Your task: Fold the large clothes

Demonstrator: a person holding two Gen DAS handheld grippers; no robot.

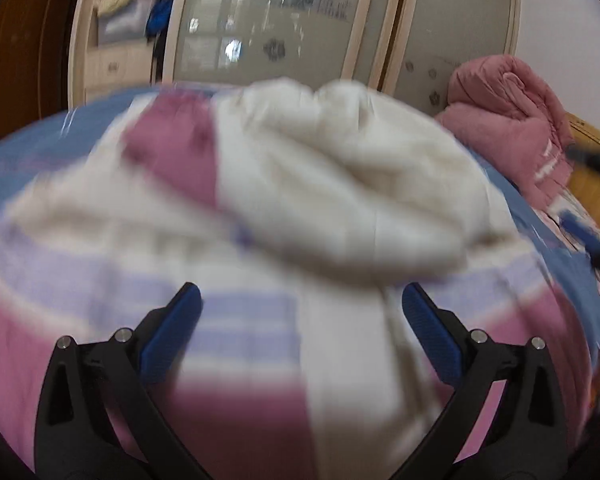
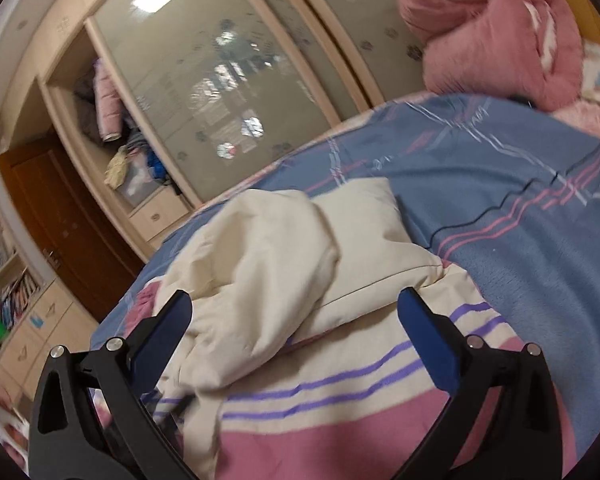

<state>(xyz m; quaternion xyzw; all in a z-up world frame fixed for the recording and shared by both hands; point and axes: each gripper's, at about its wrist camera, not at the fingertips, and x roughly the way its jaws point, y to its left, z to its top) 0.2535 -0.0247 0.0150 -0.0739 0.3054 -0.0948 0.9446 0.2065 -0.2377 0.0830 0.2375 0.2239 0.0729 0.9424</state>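
Note:
A large cream, pink and purple-striped garment (image 1: 260, 340) lies spread on the bed, blurred in the left wrist view. Its cream hood or upper part (image 1: 340, 184) is bunched up beyond my fingers. My left gripper (image 1: 300, 304) hangs open just above the striped cloth, with nothing between its blue pads. In the right wrist view the same garment (image 2: 340, 380) lies below my right gripper (image 2: 294, 312). That gripper is open over the crumpled cream part (image 2: 268, 272). The other gripper (image 1: 580, 232) shows at the right edge of the left wrist view.
A blue patterned bedsheet (image 2: 520, 208) covers the bed. A rolled pink quilted jacket (image 2: 496, 28) lies at the far right corner. A wardrobe with sliding glass doors (image 2: 204, 80) stands behind the bed, one compartment (image 2: 112, 120) full of clothes. A brown door (image 2: 60, 208) is at left.

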